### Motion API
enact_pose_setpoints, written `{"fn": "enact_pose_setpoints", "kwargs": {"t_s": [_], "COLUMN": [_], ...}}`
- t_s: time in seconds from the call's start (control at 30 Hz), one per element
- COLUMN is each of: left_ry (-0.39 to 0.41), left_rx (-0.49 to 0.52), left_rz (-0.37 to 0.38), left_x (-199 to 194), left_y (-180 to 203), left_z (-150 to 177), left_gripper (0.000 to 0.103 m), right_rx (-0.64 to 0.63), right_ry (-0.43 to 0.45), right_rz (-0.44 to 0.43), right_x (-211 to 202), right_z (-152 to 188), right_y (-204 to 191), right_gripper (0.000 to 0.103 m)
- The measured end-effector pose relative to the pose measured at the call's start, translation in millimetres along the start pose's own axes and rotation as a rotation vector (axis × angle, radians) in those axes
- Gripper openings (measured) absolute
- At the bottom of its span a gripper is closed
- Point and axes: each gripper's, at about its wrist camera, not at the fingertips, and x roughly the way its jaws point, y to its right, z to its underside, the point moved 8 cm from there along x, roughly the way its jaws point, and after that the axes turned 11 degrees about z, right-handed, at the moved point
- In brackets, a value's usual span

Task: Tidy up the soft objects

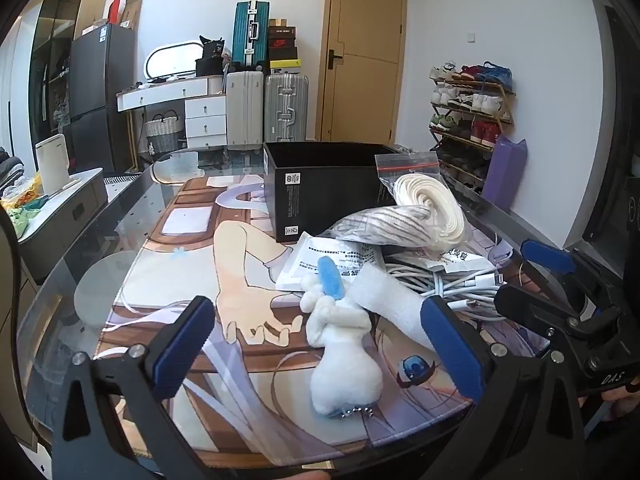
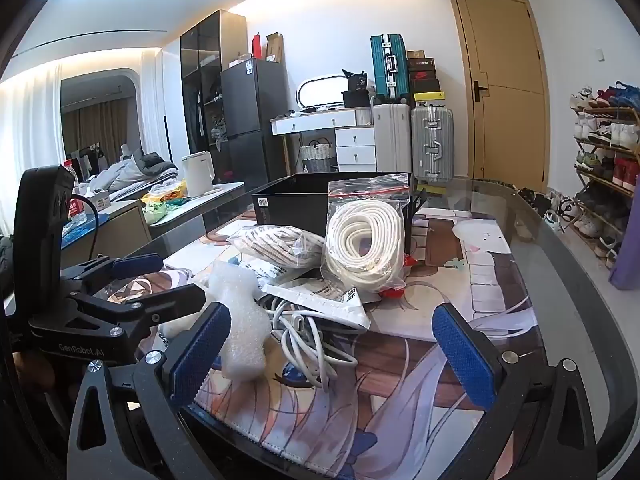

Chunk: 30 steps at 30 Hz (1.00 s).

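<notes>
A white plush toy [image 1: 340,344] with a blue tail lies on the printed mat, between the fingers of my open left gripper [image 1: 320,352]. Beside it lie a white foam roll [image 1: 394,306] [image 2: 240,320], white charging cables [image 1: 448,280] [image 2: 304,344], a bag of white rope [image 1: 434,208] [image 2: 364,244], a bag of striped cord [image 1: 384,224] [image 2: 280,248] and paper packets [image 1: 320,264]. An open black box [image 1: 324,188] [image 2: 296,204] stands behind them. My right gripper [image 2: 332,348] is open above the cables and foam roll; it also shows in the left wrist view [image 1: 560,280].
The pile sits on an anime-print mat [image 1: 248,384] [image 2: 460,280] on a glass table [image 1: 128,216]. Suitcases [image 1: 286,108], a white dresser, a door and a shoe rack [image 1: 472,108] stand at the back. A counter with a kettle [image 2: 198,176] is to the left.
</notes>
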Motion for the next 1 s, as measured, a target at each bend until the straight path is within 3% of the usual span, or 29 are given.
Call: {"fn": "enact_pose_setpoints", "kwargs": {"t_s": [1.0], "left_ry": [0.008], "left_rx": [-0.001], "left_rz": [-0.001], "left_x": [-0.1], "left_y": [-0.2], "left_z": [-0.3], "left_gripper": [0.103], "right_rx": [0.002], "right_ry": [0.000], "right_rz": [-0.009], "right_x": [-0.5], "right_z": [2.0], "right_y": [-2.1], "right_gripper": [0.103]}}
